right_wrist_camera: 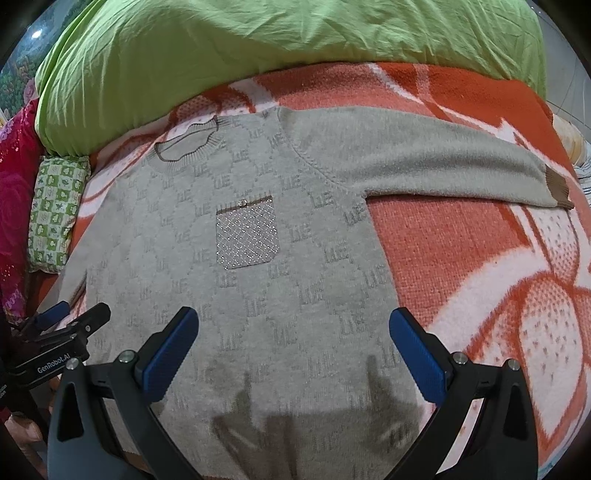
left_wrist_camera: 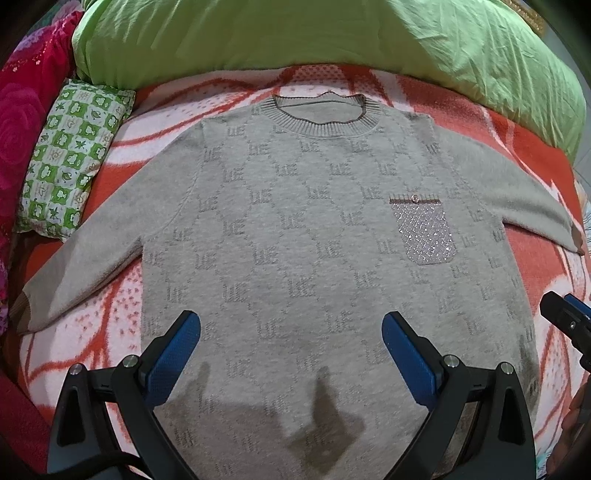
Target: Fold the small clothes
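- A grey knitted sweater (left_wrist_camera: 295,229) lies spread flat, front up, on an orange-and-white blanket (left_wrist_camera: 532,184) that covers the bed; it fills the centre of the left wrist view, with its ribbed collar (left_wrist_camera: 321,114) toward the top of the frame.
- Both sleeves are stretched out sideways: one runs to the lower left edge of the left wrist view, the other to the right edge. In the right wrist view the sleeve with the brown cuff (right_wrist_camera: 557,190) reaches the right side of the frame.
- A sparkly chest pocket (left_wrist_camera: 424,232) sits right of centre in the left wrist view and left of centre in the right wrist view.
- The left gripper (left_wrist_camera: 291,325) is at the bottom of its frame with its blue fingers (left_wrist_camera: 173,358) spread wide, holding nothing. The lower body of the sweater lies between and beyond them, and their shadows fall on the knit.
- The right gripper (right_wrist_camera: 293,321) likewise has its fingers (right_wrist_camera: 417,354) spread wide and empty. The sweater's lower right part lies between them; the right finger tip is at the sweater's side edge, with bare blanket beyond.
- A green quilt (left_wrist_camera: 295,33) is bunched across the top of both views.
- A small green-and-white checked pillow (left_wrist_camera: 70,162) lies at the left, just beside the left sleeve.
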A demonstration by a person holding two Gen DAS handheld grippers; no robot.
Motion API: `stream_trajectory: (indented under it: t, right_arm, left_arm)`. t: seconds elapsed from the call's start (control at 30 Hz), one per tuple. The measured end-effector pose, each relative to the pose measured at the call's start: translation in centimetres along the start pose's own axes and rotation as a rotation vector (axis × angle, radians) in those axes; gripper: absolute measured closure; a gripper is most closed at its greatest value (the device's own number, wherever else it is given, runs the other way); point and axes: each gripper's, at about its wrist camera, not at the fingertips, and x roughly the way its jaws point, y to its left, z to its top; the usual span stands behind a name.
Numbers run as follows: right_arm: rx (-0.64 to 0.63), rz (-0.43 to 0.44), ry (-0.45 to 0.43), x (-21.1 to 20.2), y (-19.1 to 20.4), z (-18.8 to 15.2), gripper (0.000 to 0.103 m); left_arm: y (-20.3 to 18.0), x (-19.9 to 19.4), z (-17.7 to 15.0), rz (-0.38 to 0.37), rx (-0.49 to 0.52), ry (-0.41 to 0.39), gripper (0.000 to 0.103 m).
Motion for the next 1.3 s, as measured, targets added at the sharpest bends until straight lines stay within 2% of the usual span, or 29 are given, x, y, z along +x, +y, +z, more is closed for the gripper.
stream_trajectory:
  t: [0.17,0.4,0.5,0.67,0.7,1.0,1.23,1.3]
  right_arm:
    - [0.011,0.015,-0.047,-0.1,-0.4,0.3,0.0]
    - [0.069,0.018,-0.026,0.3,-2.5,1.1,0.0]
    - [0.1,0.012,-0.044,0.2,-4.2,1.5,0.0]
    - [0.211,-0.007,-0.056,-0.1,-8.9,2.8,0.004]
    - [0.236,-0.004,-0.036,0.1,-9.5,2.9,0.005]
    - [0.442,-0.089,-0.049,0.0,-19.6,4.8,0.017]
    - [0.631,-0.157,-0.092,0.4,-29.7,6.1,0.024]
    - [0.69,-0.159,-0.104,0.9,-32.6,6.4,0.029]
  left_arm:
    - [-0.3,0.2,0.2,-0.021,0.002,0.002,0.004]
    - [-0.6,0.9,1.0,-0.096,-0.024,0.01,0.006]
    - [-1.0,1.4,1.6,-0.088,-0.021,0.017,0.006]
    - [-1.9,2.3,2.6,-0.073,-0.006,0.027,0.006]
    - [-2.1,2.5,2.8,-0.07,-0.003,0.028,0.006]
    - [-3.8,4.4,6.0,-0.062,0.006,0.031,0.006]
    - [-5.6,7.1,8.5,-0.044,0.009,0.053,0.008]
    - [-6.5,7.9,9.1,-0.032,0.012,0.065,0.009]
